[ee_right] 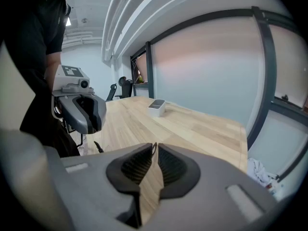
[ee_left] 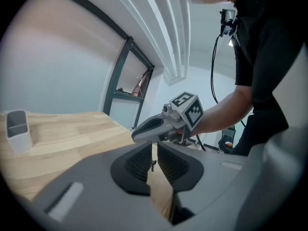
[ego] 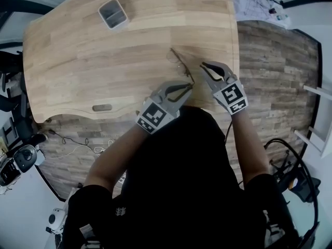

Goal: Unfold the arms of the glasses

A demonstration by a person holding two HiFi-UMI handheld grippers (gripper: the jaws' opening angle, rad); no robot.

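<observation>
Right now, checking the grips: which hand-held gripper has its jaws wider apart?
The left hand-held gripper: a clear gap separates its pads, while the right hand-held gripper pinches the glasses with pads nearly touching.

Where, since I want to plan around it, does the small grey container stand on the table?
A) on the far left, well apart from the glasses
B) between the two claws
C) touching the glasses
A: the container stands at the far left of the table, well apart from the glasses.
</observation>
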